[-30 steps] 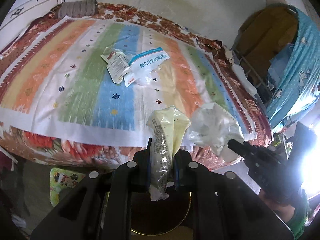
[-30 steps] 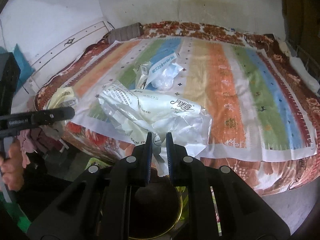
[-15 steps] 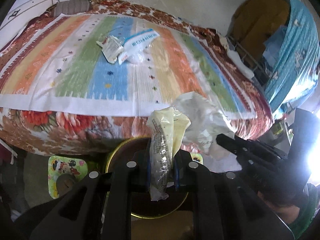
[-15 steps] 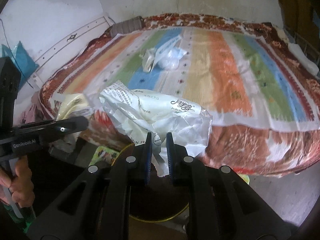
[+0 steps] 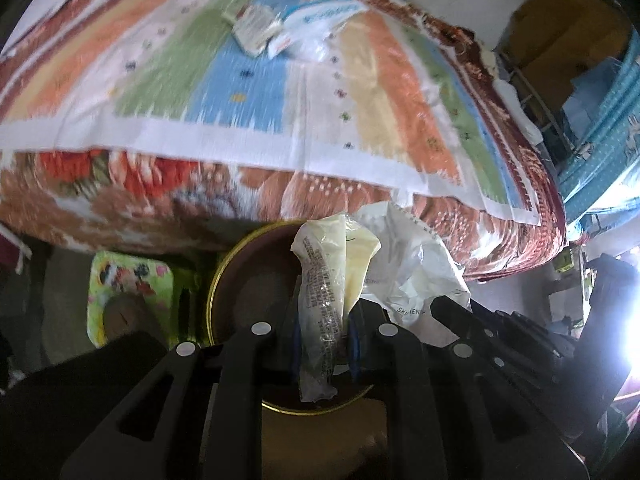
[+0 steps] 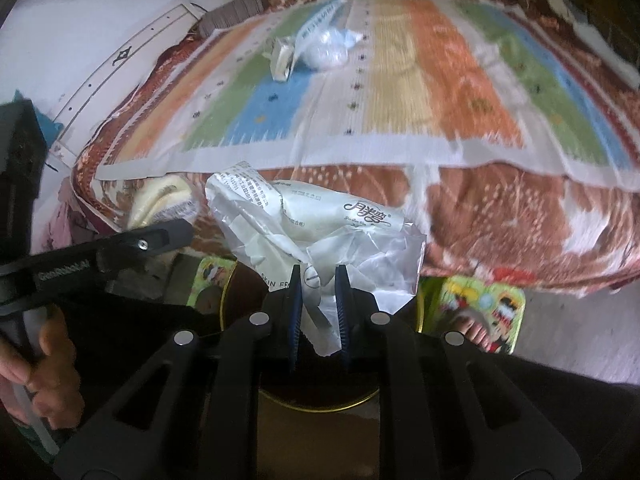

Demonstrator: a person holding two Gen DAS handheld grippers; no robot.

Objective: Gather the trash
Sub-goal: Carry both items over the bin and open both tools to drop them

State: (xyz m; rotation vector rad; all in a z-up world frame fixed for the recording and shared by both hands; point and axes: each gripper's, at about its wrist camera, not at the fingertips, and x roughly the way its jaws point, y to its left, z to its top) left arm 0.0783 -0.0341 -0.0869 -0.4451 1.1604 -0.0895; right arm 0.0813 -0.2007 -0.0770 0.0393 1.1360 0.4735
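Both grippers dropped off the bed (image 5: pixel 280 92) over the bin (image 5: pixel 236 280). Left gripper (image 5: pixel 324 332) pinches yellow wrapper (image 5: pixel 336 256); right gripper (image 6: pixel 318 312) pinches white wrapper (image 6: pixel 320 220).

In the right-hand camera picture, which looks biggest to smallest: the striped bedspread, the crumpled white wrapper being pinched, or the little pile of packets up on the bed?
1. Striped bedspread
2. White wrapper, though closeness to the camera enlarges it
3. Packets on the bed, far off, so true size is unsure

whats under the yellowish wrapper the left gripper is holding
Below the yellowish wrapper, clamped in the left gripper, is a round bin with a gold rim. Its inside looks dark; the wrapper and the gripper cover much of the opening, so any contents cannot be seen.
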